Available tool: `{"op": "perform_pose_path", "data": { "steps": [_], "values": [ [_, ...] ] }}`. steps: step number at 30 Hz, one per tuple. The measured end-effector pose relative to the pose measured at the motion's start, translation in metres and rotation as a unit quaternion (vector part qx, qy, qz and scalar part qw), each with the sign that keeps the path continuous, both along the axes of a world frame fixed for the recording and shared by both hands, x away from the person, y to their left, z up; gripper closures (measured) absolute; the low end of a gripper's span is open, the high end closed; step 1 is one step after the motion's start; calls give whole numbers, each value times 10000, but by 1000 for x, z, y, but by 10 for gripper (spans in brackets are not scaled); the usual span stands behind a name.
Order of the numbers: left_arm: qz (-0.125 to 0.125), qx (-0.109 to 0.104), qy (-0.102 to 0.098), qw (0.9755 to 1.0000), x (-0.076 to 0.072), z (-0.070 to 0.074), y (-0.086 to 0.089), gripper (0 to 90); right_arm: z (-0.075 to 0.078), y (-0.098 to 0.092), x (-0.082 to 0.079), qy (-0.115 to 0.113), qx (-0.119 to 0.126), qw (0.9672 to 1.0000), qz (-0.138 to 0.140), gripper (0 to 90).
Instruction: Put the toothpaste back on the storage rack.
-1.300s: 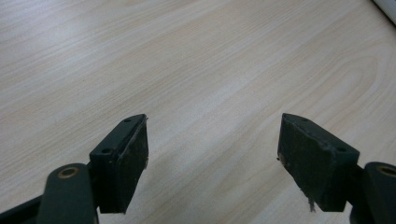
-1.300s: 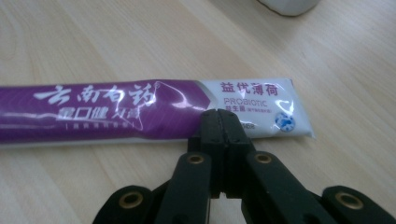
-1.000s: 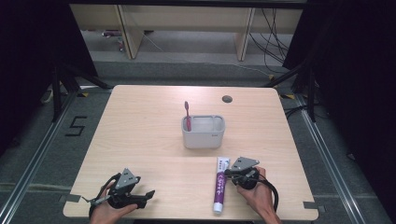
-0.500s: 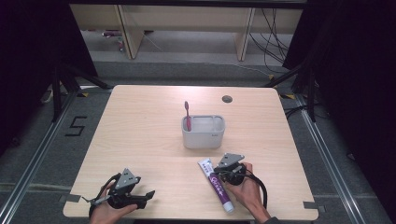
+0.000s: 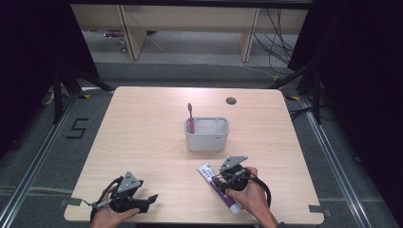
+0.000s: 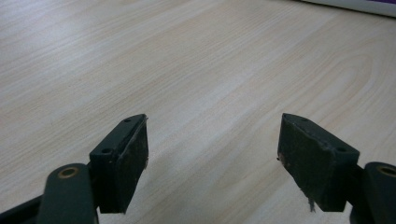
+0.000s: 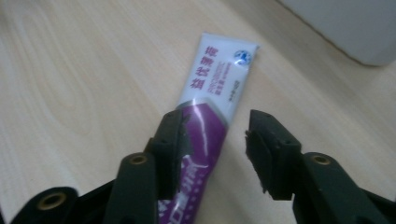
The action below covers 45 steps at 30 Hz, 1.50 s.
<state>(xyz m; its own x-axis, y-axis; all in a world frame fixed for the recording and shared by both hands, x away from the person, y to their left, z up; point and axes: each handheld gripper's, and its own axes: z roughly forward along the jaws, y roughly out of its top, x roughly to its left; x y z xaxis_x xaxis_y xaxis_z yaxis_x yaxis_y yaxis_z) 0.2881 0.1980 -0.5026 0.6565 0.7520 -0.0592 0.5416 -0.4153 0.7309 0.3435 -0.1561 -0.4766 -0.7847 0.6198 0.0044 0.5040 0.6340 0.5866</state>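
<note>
now the right hand-held gripper [image 5: 219, 179] sits over the toothpaste tube [image 5: 216, 183], near the front right of the bench [image 5: 142, 123]. its jaws have just been opening and stand partly apart; in the right gripper view [image 7: 215, 140] the tube [image 7: 210, 107] lies flat on the wood between them, one jaw over its purple part, the other clear of it, so nothing is clamped. the tube's white end points toward the grey holder [image 5: 206, 134], which stands near the middle of the bench with a red toothbrush [image 5: 190, 116] upright in it. the left hand-held gripper [image 5: 142, 202] rests at the front left, jaws wide, bare wood between them in the left gripper view [image 6: 212, 154]
</note>
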Motion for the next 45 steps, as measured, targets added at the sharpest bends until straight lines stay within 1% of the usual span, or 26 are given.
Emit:
{"op": "perform_pose_path", "data": {
  "steps": [2, 3, 4, 5, 8, 10, 11, 12, 14, 15, 16, 19, 21, 22, 25, 26, 27, 30, 31, 35, 36, 37, 38, 40, 41, 45],
  "values": [
    [-6, 2, -4, 10000, 0, 0, 0, 243, -1, 1, -1, -40, -15, 10000, -23, 503],
    [-9, 4, -5, 10000, 0, 0, 0, 242, 0, 2, -2, 59, -113, 9999, -47, 488],
    [-5, 3, -4, 10000, 0, 0, 0, 242, 0, 3, -4, 120, -98, 9998, -99, 482],
    [-5, 4, -3, 10000, 0, 0, 0, 242, -1, 4, -4, 43, -122, 9999, -96, 477],
    [-3, 13, 1, 10000, 0, 0, 0, 242, 1, 5, -7, 289, -268, 9992, 94, 459],
    [-11, 15, -1, 10000, 0, 0, 0, 242, -1, 7, -8, 311, -384, 9987, 106, 456],
    [-2, 7, -1, 10000, 0, 0, 0, 243, -1, 8, -10, 445, -447, 9980, -93, 449],
    [-4, 9, 1, 10000, 0, 0, 0, 242, -2, 7, -9, 385, -449, 9982, 81, 449],
    [-16, 19, -3, 10000, 0, 0, 0, 242, -3, 7, -9, 450, -479, 9976, 226, 455],
    [-16, 18, -7, 10000, 0, 0, 0, 242, -3, 7, -9, 450, -479, 9976, 226, 455],
    [-7, 8, -7, 10000, 0, 0, 0, 242, -2, 8, -11, 513, -538, 9972, 100, 455],
    [-11, 19, -7, 10000, 0, 0, 0, 242, -4, 8, -11, 512, -596, 9967, 201, 461],
    [-2, 24, -3, 10000, 0, 0, 1, 242, -4, 8, -11, 588, -623, 9962, 164, 465],
    [3, 17, -1, 10000, 0, 0, 0, 243, -5, 7, -10, 538, -636, 9963, 195, 466],
    [1, 20, -3, 10000, 0, 0, 0, 242, -6, 8, -11, 592, -721, 9954, 191, 480],
    [1, 21, -1, 10000, 0, 0, 0, 242, -5, 7, -10, 606, -720, 9952, 276, 484],
    [3, 22, 1, 10000, 0, 0, 0, 242, -5, 8, -10, 720, -741, 9945, 192, 486],
    [4, 32, 4, 10000, 0, 0, 0, 243, -5, 7, -8, 670, -768, 9945, 259, 486],
    [-1, 35, 7, 10000, 0, 0, 0, 242, -5, 8, -8, 783, -756, 9939, 182, 487],
    [16, -10, 9, 10000, 0, 0, 0, 243, -4, 9, -3, 873, -869, 9921, 237, 503],
    [28, 4, 6, 10000, 0, 0, 0, 242, -5, 9, -1, 996, -914, 9905, 249, 525],
    [29, 6, 8, 10000, 0, 0, 0, 242, -5, 9, -1, 996, -914, 9905, 249, 525],
    [23, -3, 17, 10000, 0, 0, 0, 243, -5, 10, -1, 1099, -930, 9895, 154, 535],
    [28, -3, 8, 10000, 0, 0, 0, 242, -4, 10, 2, 1063, -999, 9890, 266, 555],
    [20, -5, 13, 10000, 0, -1, 0, 242, -3, 9, 3, 1148, -1058, 9874, 254, 574],
    [-2, -25, -1, 10000, 1, -1, -1, 242, -2, 10, 6, 1179, -1215, 9850, 345, 588]
  ]
}}
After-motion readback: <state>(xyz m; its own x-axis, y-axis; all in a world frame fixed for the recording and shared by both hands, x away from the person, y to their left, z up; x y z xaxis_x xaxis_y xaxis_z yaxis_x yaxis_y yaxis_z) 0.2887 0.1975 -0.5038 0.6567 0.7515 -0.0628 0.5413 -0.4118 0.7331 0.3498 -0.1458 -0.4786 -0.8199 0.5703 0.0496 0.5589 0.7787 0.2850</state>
